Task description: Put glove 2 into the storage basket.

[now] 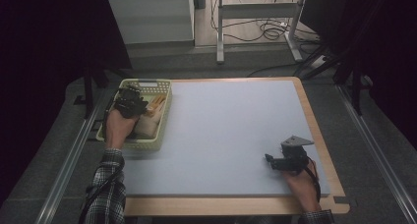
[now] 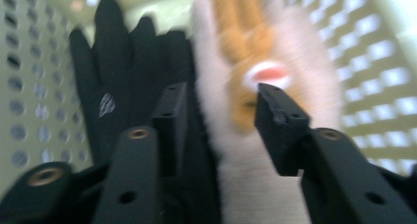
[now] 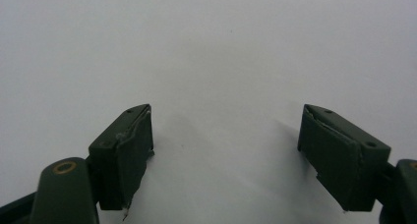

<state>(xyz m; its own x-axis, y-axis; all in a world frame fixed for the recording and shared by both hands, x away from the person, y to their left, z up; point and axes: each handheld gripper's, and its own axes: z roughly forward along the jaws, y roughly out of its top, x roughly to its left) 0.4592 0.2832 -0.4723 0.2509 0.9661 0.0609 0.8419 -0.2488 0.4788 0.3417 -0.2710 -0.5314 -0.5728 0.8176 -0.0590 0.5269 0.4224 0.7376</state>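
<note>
A person sits at a pale grey tabletop (image 1: 231, 135) with a hand-held gripper in each hand. The left hand-held gripper (image 2: 216, 116) dips into a pale yellow perforated basket (image 1: 164, 117) at the far left of the tabletop. Two gloves lie side by side in it: a black glove (image 2: 123, 71) and a cream knitted glove with orange fingers (image 2: 251, 62).

The left jaws straddle the cuff end of the cream glove, close together with cloth between them. The picture is blurred, so I cannot be sure how firmly the pads bite, but it reads as a pinch on the cream glove.

Both gloves lie lengthwise along the basket, cuffs toward the person, fingers pointing to the far end.

Risks, as I judge them: one jaw sits right at the seam between the two gloves, so a lift could snag the black glove as well. A shallow pinch on soft knit could slip. A fast pull could drag or tip the light basket.

The right hand-held gripper (image 3: 223, 155) rests near the right, near edge, jaws wide apart over bare tabletop, holding nothing.
</note>
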